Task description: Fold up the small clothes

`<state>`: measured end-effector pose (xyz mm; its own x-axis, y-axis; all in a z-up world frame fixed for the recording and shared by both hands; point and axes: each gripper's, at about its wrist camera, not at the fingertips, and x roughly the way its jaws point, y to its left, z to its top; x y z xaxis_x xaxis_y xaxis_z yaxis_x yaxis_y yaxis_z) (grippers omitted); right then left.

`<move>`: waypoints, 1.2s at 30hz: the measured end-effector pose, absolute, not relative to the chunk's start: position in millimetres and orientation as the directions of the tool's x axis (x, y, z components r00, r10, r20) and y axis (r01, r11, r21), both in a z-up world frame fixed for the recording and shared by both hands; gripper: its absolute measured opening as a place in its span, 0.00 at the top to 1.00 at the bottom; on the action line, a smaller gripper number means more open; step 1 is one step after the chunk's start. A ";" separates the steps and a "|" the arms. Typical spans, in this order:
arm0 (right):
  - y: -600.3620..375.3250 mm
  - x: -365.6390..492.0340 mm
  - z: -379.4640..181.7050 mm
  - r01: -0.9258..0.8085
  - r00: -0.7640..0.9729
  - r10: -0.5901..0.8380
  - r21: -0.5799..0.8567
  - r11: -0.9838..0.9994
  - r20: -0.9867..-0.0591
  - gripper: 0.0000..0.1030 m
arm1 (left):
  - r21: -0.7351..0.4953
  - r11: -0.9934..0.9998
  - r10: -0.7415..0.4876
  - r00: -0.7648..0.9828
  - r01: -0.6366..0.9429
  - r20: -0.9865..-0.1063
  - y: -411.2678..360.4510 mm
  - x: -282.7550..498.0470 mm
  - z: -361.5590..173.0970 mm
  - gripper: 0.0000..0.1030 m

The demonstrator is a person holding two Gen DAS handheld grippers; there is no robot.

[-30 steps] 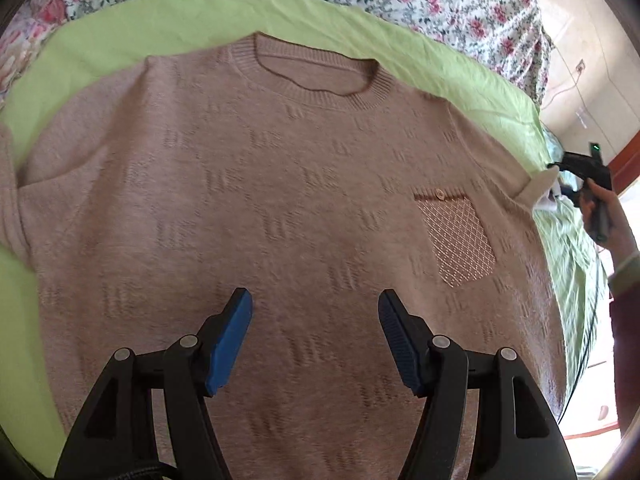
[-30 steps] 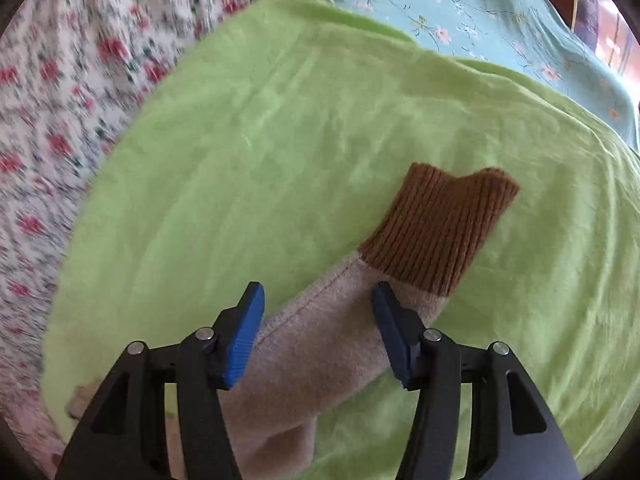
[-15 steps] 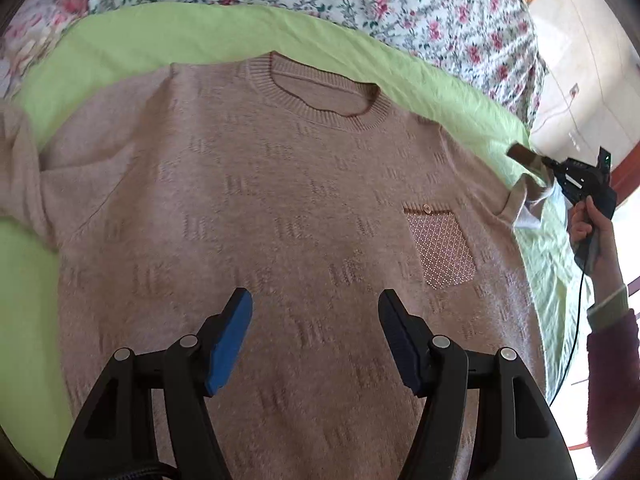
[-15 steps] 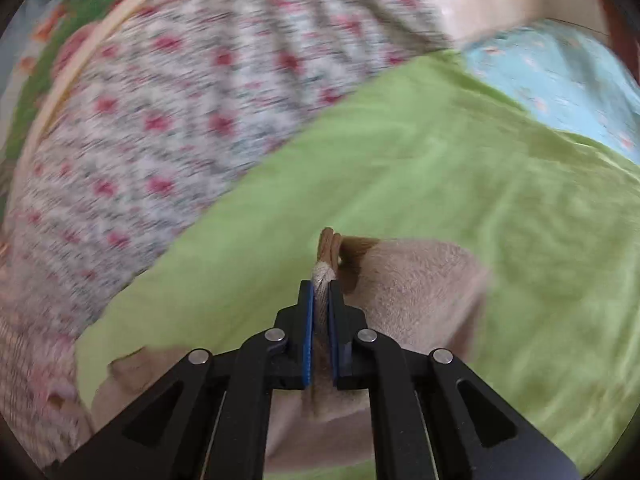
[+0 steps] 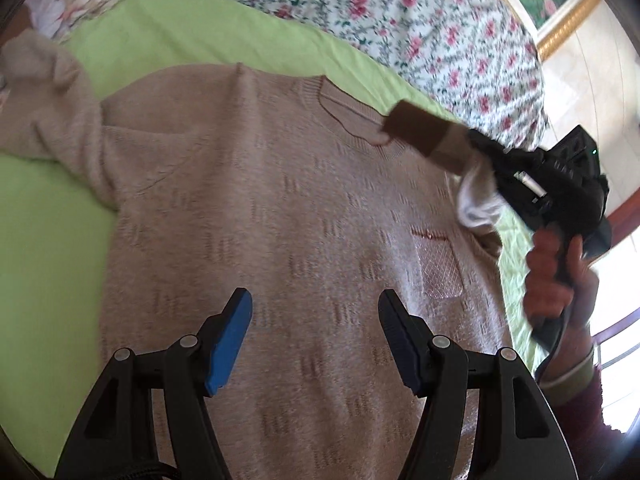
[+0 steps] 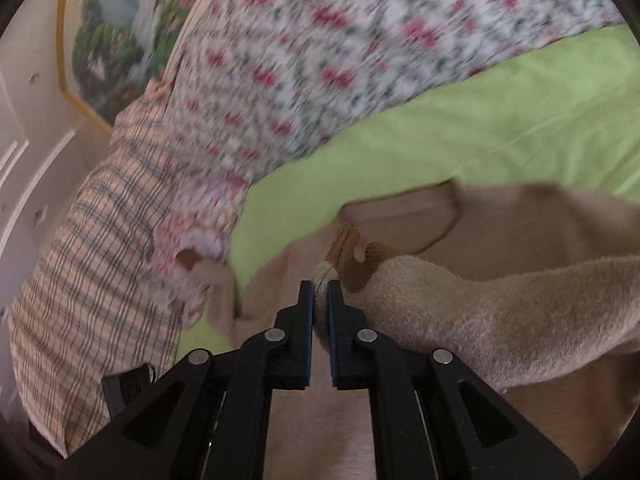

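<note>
Your right gripper pinches the sweater sleeve near its brown cuff; your left gripper hangs wide and empty.

In the left wrist view the beige sweater lies flat, front up, filling the centre of the frame on the green sheet, its pocket at centre right. At the right edge your right hand holds the clamped sleeve raised over the neckline. The left blue pads stand well apart over the sweater's lower body, and whether they touch the knit cannot be told. The other sleeve lies bunched at upper left.
</note>
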<state>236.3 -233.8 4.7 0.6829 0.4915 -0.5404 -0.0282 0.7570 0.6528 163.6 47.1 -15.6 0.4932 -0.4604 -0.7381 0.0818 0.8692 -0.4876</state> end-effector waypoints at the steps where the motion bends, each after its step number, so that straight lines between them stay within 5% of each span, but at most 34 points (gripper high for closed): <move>1: -224.5 238.2 0.3 -0.050 0.666 0.518 0.661 0.749 -0.536 0.93 | -0.496 0.865 -0.465 0.495 0.077 -0.734 50.6 163.6 -16.6 0.36; 8: -181.6 239.0 -42.6 -0.054 0.533 0.548 0.620 0.783 -0.645 0.87 | -0.597 0.800 -0.546 0.479 0.054 -0.687 63.2 178.0 -27.6 0.36; 9: -182.1 238.7 -45.3 -0.046 0.525 0.555 0.630 0.775 -0.646 0.84 | -0.621 0.782 -0.569 0.473 0.055 -0.673 63.3 183.8 -29.7 0.36; 11: -190.5 229.2 -47.8 -0.012 0.529 0.557 0.651 0.759 -0.640 0.61 | -0.662 0.748 -0.606 0.458 0.048 -0.651 62.5 196.6 -32.7 0.35; 13: -198.2 214.8 -40.4 -0.019 0.560 0.548 0.652 0.758 -0.621 0.54 | -0.705 0.708 -0.645 0.446 0.041 -0.621 60.4 212.3 -34.2 0.30; 20: -239.2 139.7 -20.9 0.089 0.656 0.395 0.585 0.806 -0.643 0.54 | -0.684 0.726 -0.651 0.384 0.066 -0.654 27.5 267.7 -49.1 0.31; 21: -246.6 128.4 -21.1 0.117 0.670 0.376 0.591 0.798 -0.640 0.54 | -0.665 0.743 -0.638 0.389 0.083 -0.664 21.0 274.9 -53.0 0.44; 22: -252.0 120.2 -21.5 0.140 0.679 0.359 0.593 0.793 -0.640 0.54 | -0.647 0.757 -0.625 0.396 0.094 -0.673 16.8 278.2 -55.7 0.87; 23: -256.1 114.2 -21.3 0.158 0.686 0.341 0.590 0.792 -0.642 0.54 | -0.628 0.771 -0.611 0.398 0.104 -0.685 12.3 281.3 -57.3 0.95; 28: -287.0 82.0 -15.6 0.257 0.728 0.217 0.552 0.793 -0.650 0.54 | -0.557 0.826 -0.481 0.628 0.091 -0.612 43.5 237.8 -9.9 0.94; 32: -314.7 71.9 -14.6 0.354 0.724 0.105 0.497 0.792 -0.682 0.54 | -0.571 0.819 -0.484 0.605 0.059 -0.632 68.4 224.3 -24.4 0.88; 36: -333.6 81.0 -13.5 0.433 0.687 0.007 0.417 0.799 -0.727 0.54 | -0.586 0.809 -0.525 0.503 0.045 -0.686 63.3 239.1 -51.3 0.66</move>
<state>81.0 -333.6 -13.5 0.6871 0.0065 -0.7265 0.4333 0.7990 0.4169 239.1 63.3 -51.3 0.5033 -0.5250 -0.6863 0.0445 0.8090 -0.5862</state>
